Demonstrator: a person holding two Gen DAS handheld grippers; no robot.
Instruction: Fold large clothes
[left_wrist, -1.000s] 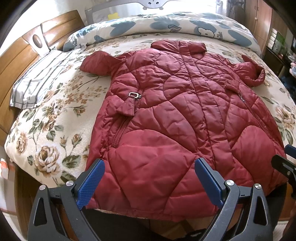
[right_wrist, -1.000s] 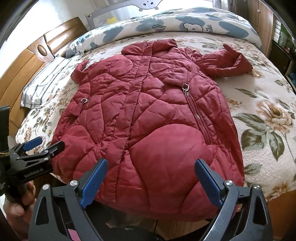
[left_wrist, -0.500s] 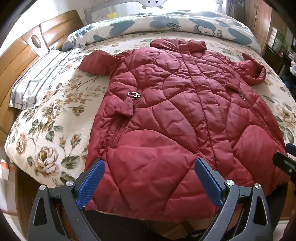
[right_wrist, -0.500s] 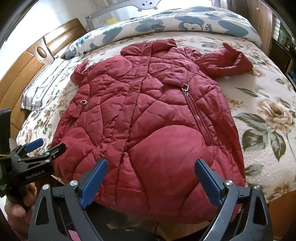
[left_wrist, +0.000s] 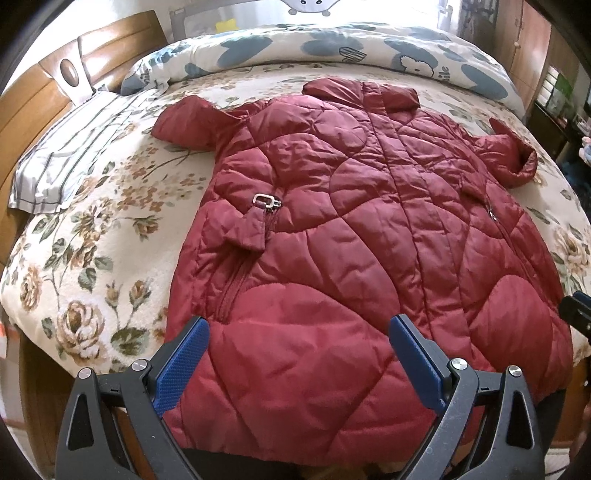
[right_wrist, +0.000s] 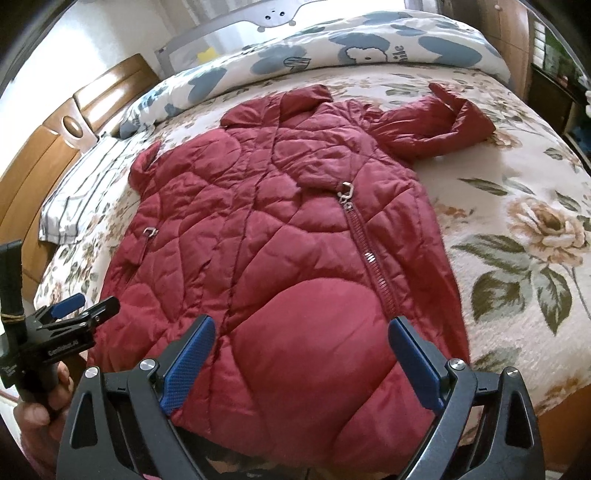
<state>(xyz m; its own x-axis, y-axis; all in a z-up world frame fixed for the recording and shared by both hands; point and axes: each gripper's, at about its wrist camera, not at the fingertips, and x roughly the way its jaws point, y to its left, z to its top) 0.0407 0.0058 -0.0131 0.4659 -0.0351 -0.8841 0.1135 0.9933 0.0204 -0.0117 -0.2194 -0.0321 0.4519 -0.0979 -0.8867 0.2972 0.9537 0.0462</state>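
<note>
Dark red quilted puffer coat (left_wrist: 354, 251) lies spread flat, front up, on a floral cream bedspread (left_wrist: 92, 258), collar toward twelve o'clock, hem at six o'clock, seemingly laid out ready for folding. Left gripper (left_wrist: 297, 363) and right gripper (right_wrist: 299, 363) hover over the hem, jaws wide apart, holding nothing.

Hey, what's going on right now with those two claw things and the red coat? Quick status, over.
Left gripper open, right gripper open, both empty at the hem. Red coat spread flat on the bed, unfolded. Striped pillow off to one side, not in the way.
</note>
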